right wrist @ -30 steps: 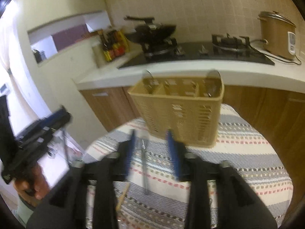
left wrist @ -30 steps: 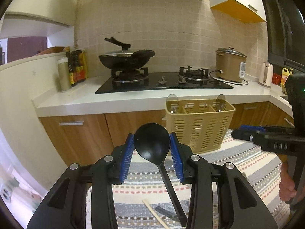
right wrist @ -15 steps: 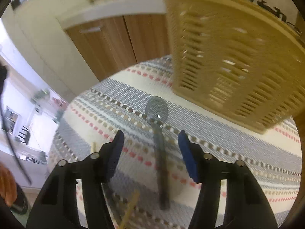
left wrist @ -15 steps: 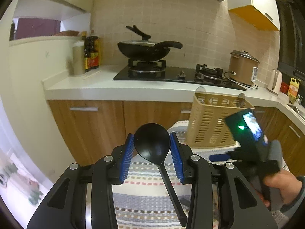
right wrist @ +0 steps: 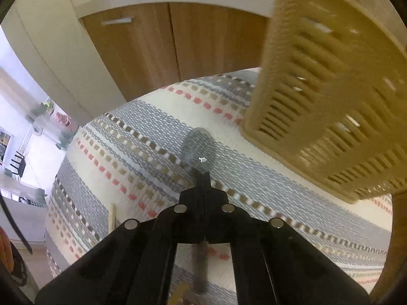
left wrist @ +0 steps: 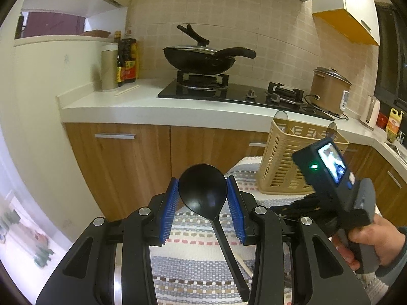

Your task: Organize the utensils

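The black spoon (left wrist: 202,190) is sitting bowl-up between the blue pads of the left gripper (left wrist: 202,204), clenched by its bowl and raised above the striped cloth (left wrist: 193,267), its handle slanting down toward the camera. The clear spoon (right wrist: 197,150) is lying flat on that cloth, bowl toward the beige utensil basket (right wrist: 330,101), and the right gripper (right wrist: 203,195) is pinching closed around its dark neck just behind the bowl. A wooden chopstick (right wrist: 111,218) is resting on the cloth just left of that gripper, and another pale stick is showing near the bottom edge. The basket is standing on the far part of the cloth, in front of the kitchen counter (left wrist: 152,106) with its wok and rice cooker; two clear rounded tips are poking above its rim in the left view. Judging from this, the work seems partway done: both held spoons and the chopsticks are still waiting to go into the basket.
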